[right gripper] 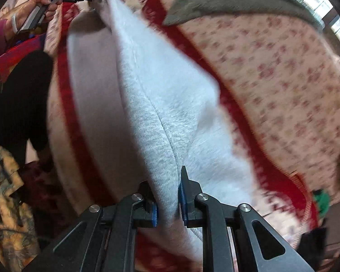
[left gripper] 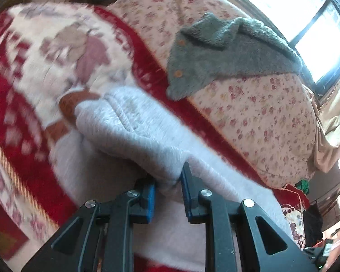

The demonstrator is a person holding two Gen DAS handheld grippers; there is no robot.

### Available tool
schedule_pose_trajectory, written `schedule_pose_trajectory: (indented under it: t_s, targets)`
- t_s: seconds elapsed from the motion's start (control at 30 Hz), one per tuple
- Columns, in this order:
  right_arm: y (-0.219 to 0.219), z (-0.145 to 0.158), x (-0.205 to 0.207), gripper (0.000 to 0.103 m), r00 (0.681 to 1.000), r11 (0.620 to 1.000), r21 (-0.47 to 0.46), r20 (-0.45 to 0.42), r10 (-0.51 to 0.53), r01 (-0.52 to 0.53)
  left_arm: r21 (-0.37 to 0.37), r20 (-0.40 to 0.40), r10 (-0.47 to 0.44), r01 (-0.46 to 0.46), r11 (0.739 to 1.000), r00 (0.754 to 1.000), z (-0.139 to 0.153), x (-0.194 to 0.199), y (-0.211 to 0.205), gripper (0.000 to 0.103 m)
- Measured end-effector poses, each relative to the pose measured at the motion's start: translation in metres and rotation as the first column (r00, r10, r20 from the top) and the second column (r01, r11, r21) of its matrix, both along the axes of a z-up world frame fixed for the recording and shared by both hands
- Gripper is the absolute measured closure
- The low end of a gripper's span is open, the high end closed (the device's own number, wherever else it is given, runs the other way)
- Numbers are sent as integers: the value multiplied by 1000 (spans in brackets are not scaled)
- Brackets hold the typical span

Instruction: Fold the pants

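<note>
Both my tools, left tool (left gripper: 167, 195) and right tool (right gripper: 167, 204), clenched on pants (right gripper: 161, 86); I'd keep fabric taut, lay edges aligned on bed (left gripper: 249, 104).

the pants (left gripper: 133, 122) lie on the blanket (left gripper: 34, 45) on the bed; a cardigan (left gripper: 226, 54) lies behind them.

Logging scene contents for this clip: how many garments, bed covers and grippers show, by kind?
White pants: 1
Grey cardigan: 1
Red patterned blanket: 1
Floral quilt: 1
Grippers: 2, left gripper and right gripper, both clamped on the pants
Total: 6
</note>
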State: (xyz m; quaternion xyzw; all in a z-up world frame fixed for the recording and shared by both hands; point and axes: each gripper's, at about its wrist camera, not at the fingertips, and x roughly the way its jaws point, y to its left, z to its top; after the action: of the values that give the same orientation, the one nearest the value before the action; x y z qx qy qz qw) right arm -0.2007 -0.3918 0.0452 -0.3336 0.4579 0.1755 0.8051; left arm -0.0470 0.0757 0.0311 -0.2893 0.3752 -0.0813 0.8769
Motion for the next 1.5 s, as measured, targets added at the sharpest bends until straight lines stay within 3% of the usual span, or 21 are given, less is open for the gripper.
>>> schedule_pose_trajectory:
  t_s: [0.1, 0.3, 0.43, 0.5, 0.57, 0.63, 0.7, 0.77, 0.87, 1.0, 1.1, 1.27, 1.5]
  targets:
    - [-1, -20, -6, 88, 999, 1000, 7, -38, -11, 11, -16, -13, 3, -3, 1000, 1000, -10, -10, 3, 83]
    - [-7, -6, -21, 88, 997, 996, 85, -74, -33, 39, 61, 80, -19, 14, 998, 997, 1, -41, -3, 83]
    - [-1, -35, -27, 87, 993, 998, 65, -117, -7, 15, 55, -10, -13, 13, 998, 1000, -31, -39, 2, 80]
    - [0, -48, -23, 86, 991, 998, 62, -136, -12, 20, 78, -31, 7, -4, 997, 1000, -39, -40, 3, 71]
    - [-1, -55, -20, 82, 988, 997, 73, -150, -21, 32, 149, -25, 26, -22, 989, 999, -38, -44, 1, 48]
    - [-3, -52, -19, 81, 988, 996, 88, -156, -20, 34, 194, -15, 45, -42, 980, 999, -34, -49, 1, 32]
    - [-5, -45, -18, 76, 984, 993, 111, -175, -20, 40, 167, -10, 57, -54, 985, 998, -32, -53, 8, 31]
    - [-5, -37, -15, 62, 977, 987, 147, -212, -29, 61, 133, -27, 75, -71, 988, 997, -31, -52, 14, 23]
    - [4, -20, -11, 46, 970, 970, 236, -241, 6, 53, 84, -25, 107, -104, 991, 994, -25, -53, 24, 22]
    - [19, 8, -1, 36, 967, 929, 368, -245, 76, 20, 49, 5, 147, -147, 988, 989, -14, -53, 38, 14]
    - [41, 25, 20, 33, 979, 918, 396, -177, 105, -27, 19, 0, 185, -185, 983, 983, -13, -45, 51, 14]
    - [99, 44, 94, 22, 995, 905, 417, -21, 102, -84, -47, -68, 198, -201, 978, 978, -29, -20, 66, 13]
    - [202, 30, 219, 18, 991, 877, 477, -78, 112, -62, -43, -71, 218, -221, 974, 973, -35, 0, 75, 14]
